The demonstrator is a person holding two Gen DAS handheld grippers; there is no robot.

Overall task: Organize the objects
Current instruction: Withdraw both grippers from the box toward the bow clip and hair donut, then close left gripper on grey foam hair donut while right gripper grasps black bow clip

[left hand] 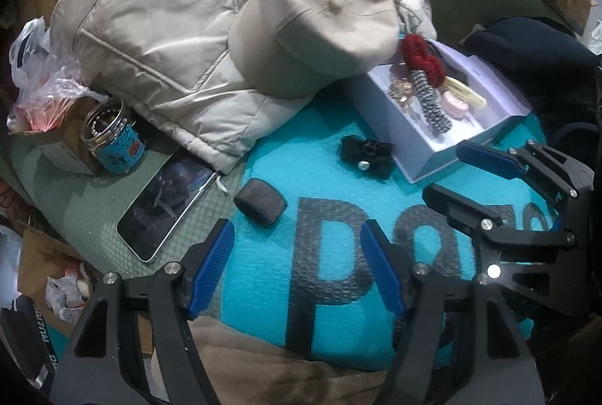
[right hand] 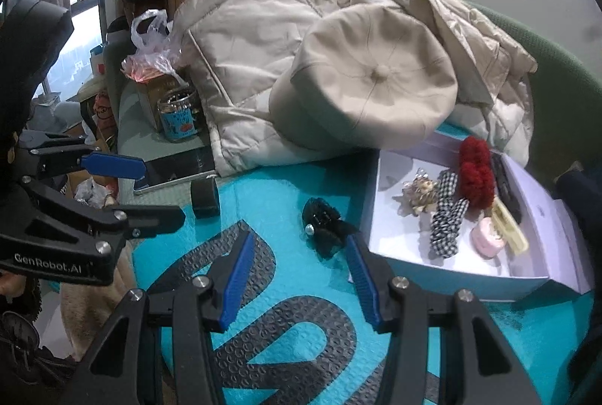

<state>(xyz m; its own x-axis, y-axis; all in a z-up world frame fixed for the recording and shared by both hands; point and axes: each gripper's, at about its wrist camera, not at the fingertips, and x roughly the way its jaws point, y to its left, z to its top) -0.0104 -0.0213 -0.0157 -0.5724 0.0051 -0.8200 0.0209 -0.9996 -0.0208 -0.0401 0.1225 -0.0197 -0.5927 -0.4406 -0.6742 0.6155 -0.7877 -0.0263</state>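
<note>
A black bow hair clip (left hand: 367, 151) (right hand: 325, 222) lies on the teal mat (left hand: 271, 277), just left of a white open box (left hand: 432, 162) (right hand: 451, 286). Inside the box are a red scrunchie (right hand: 476, 175), a checked scrunchie (right hand: 447, 216), a gold clip (right hand: 419, 192), a pink clip (right hand: 487, 235) and a cream clip (right hand: 511, 228). A small dark grey case (left hand: 259, 201) (right hand: 205, 196) rests at the mat's left edge. My left gripper (left hand: 297, 226) (right hand: 161, 190) hovers open, short of the case. My right gripper (right hand: 299, 239) (left hand: 446, 169) is open too, its right pad close beside the bow, nothing between its fingers.
A beige beret (left hand: 316, 13) and a beige padded jacket (left hand: 150, 28) lie piled behind the mat. A tablet (left hand: 165, 205) and a blue jar with bangles (left hand: 113, 137) sit on the left, next to a plastic bag (left hand: 41, 81). Dark clothing (left hand: 526, 43) lies at the right.
</note>
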